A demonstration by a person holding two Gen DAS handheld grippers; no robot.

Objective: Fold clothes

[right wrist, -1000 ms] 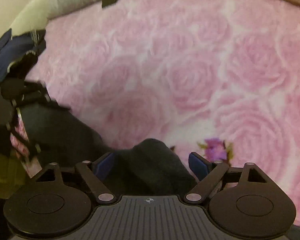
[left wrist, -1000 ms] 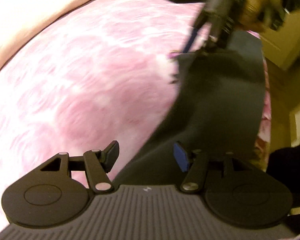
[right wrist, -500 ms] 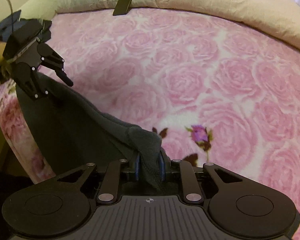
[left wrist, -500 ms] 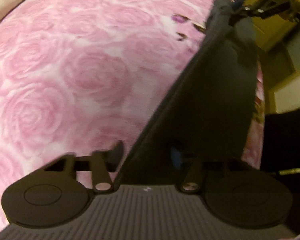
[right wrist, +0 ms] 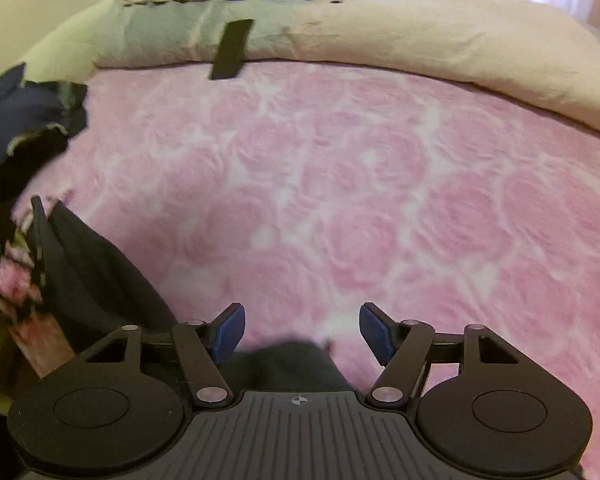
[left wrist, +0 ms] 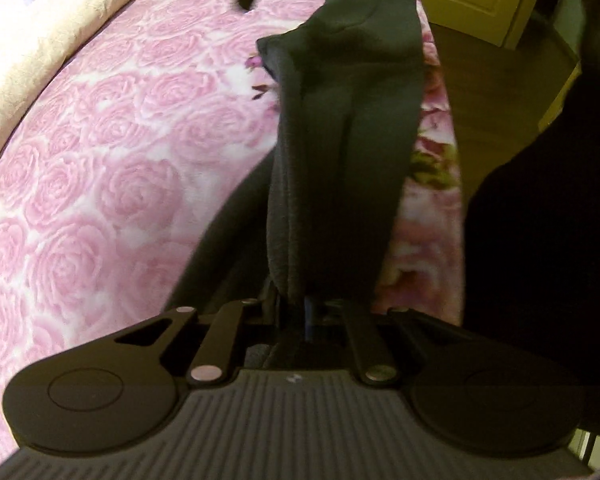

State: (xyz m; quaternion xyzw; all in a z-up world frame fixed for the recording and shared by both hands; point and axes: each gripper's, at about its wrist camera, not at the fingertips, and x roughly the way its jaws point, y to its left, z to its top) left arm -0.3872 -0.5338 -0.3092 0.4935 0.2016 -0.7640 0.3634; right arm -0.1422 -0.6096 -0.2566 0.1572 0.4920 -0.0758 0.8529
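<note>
A dark grey garment [left wrist: 348, 128] lies in a long strip along the bed's right edge in the left wrist view. Its near end rises into my left gripper [left wrist: 300, 314], whose jaws are shut on the cloth. In the right wrist view the same garment [right wrist: 88, 280] runs off to the lower left, and a fold of it [right wrist: 292, 364] sits low between the blue pads. My right gripper [right wrist: 302, 332] has its jaws opening wide, and the pads do not press on the cloth.
The bed is covered by a pink rose-patterned blanket [right wrist: 360, 208]. A beige duvet [right wrist: 440, 40] is rolled along the far side, with a dark flat object [right wrist: 232, 50] on it. A heap of dark clothes [right wrist: 24, 120] lies at the left. A wooden floor [left wrist: 500, 80] borders the bed.
My left gripper has closed on the garment's end and lifted it. My right gripper shut on the other end half a second ago and has since let it go and risen.
</note>
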